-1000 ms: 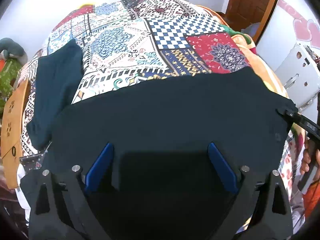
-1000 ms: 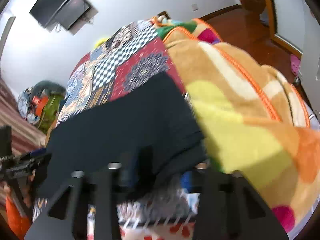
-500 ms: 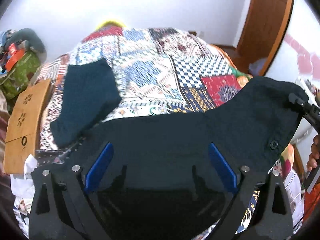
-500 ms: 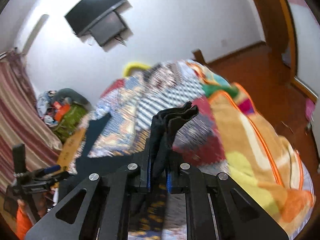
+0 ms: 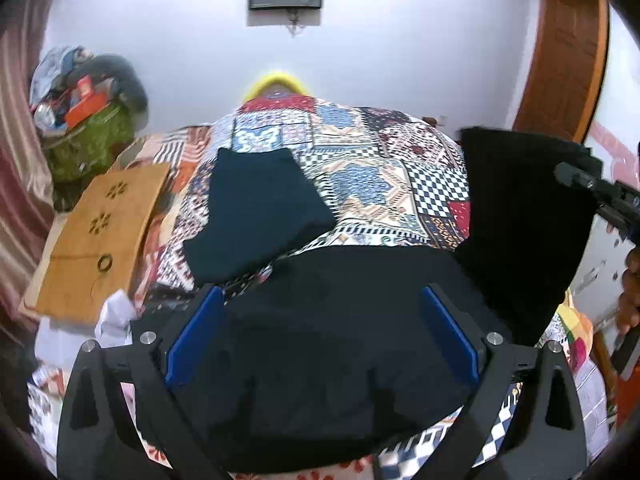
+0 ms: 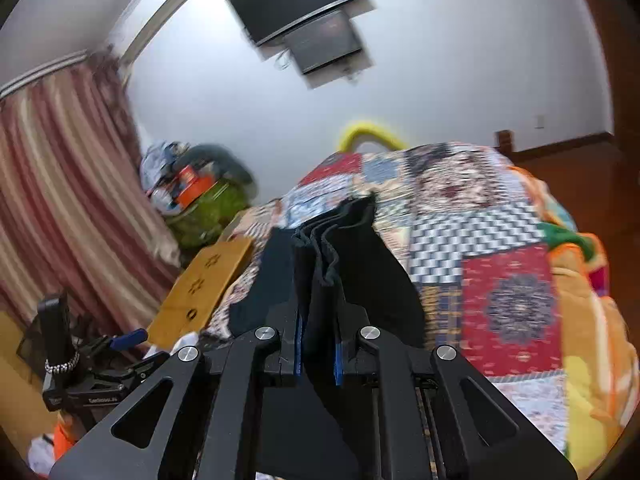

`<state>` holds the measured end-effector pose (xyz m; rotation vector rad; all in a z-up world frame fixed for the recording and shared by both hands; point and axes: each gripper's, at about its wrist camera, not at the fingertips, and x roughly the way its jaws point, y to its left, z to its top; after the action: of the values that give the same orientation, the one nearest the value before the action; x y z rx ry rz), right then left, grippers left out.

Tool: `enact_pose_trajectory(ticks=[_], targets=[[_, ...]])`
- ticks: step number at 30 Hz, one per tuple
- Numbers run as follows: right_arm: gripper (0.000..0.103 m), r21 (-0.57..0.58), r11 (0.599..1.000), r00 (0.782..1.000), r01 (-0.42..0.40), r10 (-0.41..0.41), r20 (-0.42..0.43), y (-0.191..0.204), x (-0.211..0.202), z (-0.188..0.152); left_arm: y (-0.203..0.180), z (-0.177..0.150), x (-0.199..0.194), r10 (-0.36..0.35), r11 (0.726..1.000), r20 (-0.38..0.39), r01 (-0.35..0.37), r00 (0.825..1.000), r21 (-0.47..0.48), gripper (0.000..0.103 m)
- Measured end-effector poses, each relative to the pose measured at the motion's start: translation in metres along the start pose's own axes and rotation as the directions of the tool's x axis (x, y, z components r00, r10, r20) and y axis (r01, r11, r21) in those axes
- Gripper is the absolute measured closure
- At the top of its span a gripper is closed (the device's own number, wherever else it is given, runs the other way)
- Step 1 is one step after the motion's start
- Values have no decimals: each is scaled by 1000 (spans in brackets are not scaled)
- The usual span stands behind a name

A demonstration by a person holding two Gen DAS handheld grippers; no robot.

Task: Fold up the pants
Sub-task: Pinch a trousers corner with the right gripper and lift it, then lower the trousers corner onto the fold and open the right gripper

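Both tools up since prev; R tool (image 6: 316,354) pinches pants (image 5: 340,320) edge, L tool (image 5: 322,334) wide over bed (image 5: 380,168).

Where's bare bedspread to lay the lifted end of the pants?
Free: the patchwork bedspread between the folded dark garment and the lifted end of the pants, running back to the yellow headboard. Crowded: near edge under the pants; left edge, with the wooden board and clutter pile.

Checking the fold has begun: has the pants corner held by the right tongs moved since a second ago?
Yes. The pants corner rose off the patchwork bedspread.
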<state>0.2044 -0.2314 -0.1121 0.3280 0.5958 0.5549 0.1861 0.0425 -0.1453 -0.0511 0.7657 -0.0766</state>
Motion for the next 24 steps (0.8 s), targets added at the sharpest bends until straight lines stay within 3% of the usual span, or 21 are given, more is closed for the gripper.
enact_pose_trajectory(ticks=[5, 8, 15, 18, 20, 22, 24], targets=[[94, -66, 994, 990, -84, 76, -119, 41, 50, -19, 38, -14, -9, 13, 996, -9, -14, 1000, -92, 3], [94, -93, 986, 966, -137, 113, -231, 62, 81, -43, 58, -23, -7, 43, 990, -33, -47, 999, -131, 3], [88, -177, 965, 867, -193, 83, -491, 88, 129, -116, 75, -40, 7, 78, 983, -92, -93, 993, -161, 3], [68, -201, 958, 830, -206, 62, -554, 89, 133, -128, 71, -38, 14, 74, 984, -103, -90, 992, -153, 3], [52, -180, 960, 829, -215, 82, -553, 85, 126, -123, 66, -35, 18, 68, 986, -103, -82, 992, -142, 3], [45, -184, 961, 829, -206, 72, -554, 82, 117, -116, 58, -30, 21, 57, 989, -102, -70, 993, -127, 3], [42, -206, 957, 846, -206, 69, -528, 82, 104, -105, 49, -24, 24, 44, 992, -98, -55, 994, -110, 3]])
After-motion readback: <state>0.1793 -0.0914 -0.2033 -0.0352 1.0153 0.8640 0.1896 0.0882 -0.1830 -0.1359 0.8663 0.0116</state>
